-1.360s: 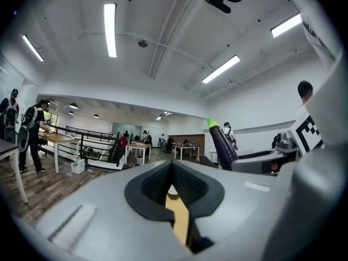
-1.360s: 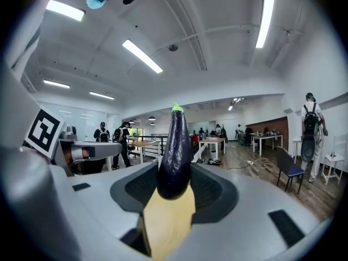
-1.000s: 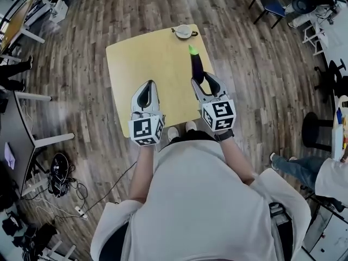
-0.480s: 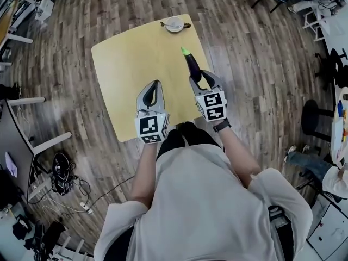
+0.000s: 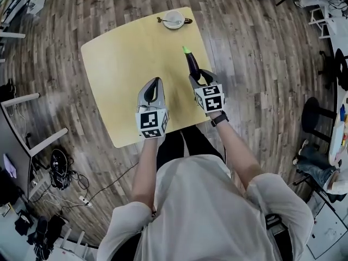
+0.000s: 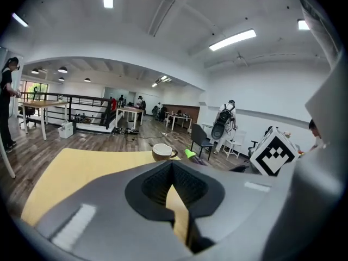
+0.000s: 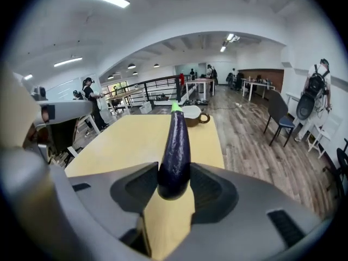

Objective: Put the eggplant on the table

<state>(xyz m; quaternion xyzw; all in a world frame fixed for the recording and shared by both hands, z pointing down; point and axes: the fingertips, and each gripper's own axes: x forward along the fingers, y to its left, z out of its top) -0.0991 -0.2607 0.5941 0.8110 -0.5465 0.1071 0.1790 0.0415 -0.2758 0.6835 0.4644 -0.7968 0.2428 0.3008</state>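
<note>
A dark purple eggplant (image 5: 192, 65) with a green tip juts out forward from my right gripper (image 5: 199, 76), which is shut on its blunt end over the right side of the yellow table (image 5: 125, 53). In the right gripper view the eggplant (image 7: 175, 143) sits pinched between the jaws of the right gripper (image 7: 174, 174), above the table (image 7: 130, 140). My left gripper (image 5: 155, 81) hovers over the table's near edge, shut with nothing in it. The left gripper view shows the left gripper (image 6: 172, 165) with tips together, and the eggplant's green tip (image 6: 190, 153) to the right.
A white cup (image 5: 174, 19) stands at the table's far edge, also seen as the cup (image 7: 193, 113) ahead of the eggplant. Wooden floor surrounds the table. Cables (image 5: 60, 173) lie on the floor at left, a blue chair (image 7: 278, 110) stands at right, and people are at distant tables.
Both grippers have come down closer to the tabletop near its front edge. The eggplant stays gripped in the right gripper, and the left gripper stays shut.
</note>
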